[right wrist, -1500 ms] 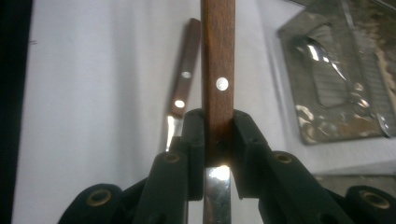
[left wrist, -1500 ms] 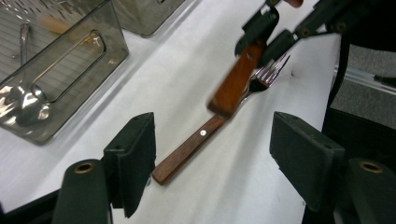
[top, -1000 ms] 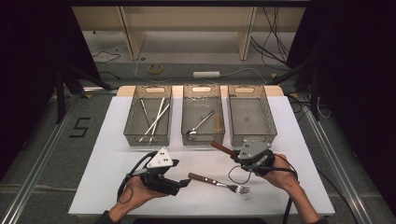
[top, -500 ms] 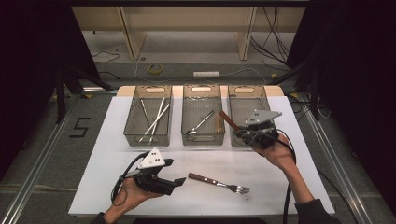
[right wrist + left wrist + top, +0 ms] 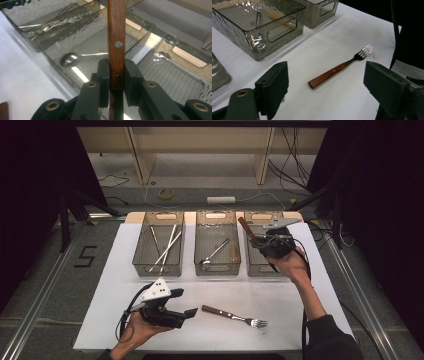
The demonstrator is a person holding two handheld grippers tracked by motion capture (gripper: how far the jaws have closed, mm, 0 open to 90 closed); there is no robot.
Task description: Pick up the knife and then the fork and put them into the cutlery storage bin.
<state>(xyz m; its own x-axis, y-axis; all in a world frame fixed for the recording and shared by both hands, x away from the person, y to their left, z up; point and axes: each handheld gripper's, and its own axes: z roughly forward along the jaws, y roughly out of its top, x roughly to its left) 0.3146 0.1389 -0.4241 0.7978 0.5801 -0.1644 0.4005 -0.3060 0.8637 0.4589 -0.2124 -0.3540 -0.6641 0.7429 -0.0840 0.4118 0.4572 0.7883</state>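
A: Clamping on a wooden handle (image 5: 116, 45), right gripper (image 5: 256, 241) had its jaws tight on both sides of it, rivets visible, the handle's free end sticking up and away over the right bin (image 5: 260, 262). What was on the other end I couldn't tell.

B: Left side?

A: Left gripper (image 5: 325, 82) jaws were spread wide, nothing between the pads. It sat low on the white counter (image 5: 115, 285), near the front edge.

B: And the fork?

A: Fork (image 5: 339, 67) lay flat on the counter just ahead of the left jaws, wooden handle toward them, tines pointing away. Not touched.

B: Bins?

A: Three clear bins in a row at the back. Middle bin (image 5: 217, 268) held a spoon (image 5: 215, 253); left bin (image 5: 145, 262) held chopsticks (image 5: 166, 247).
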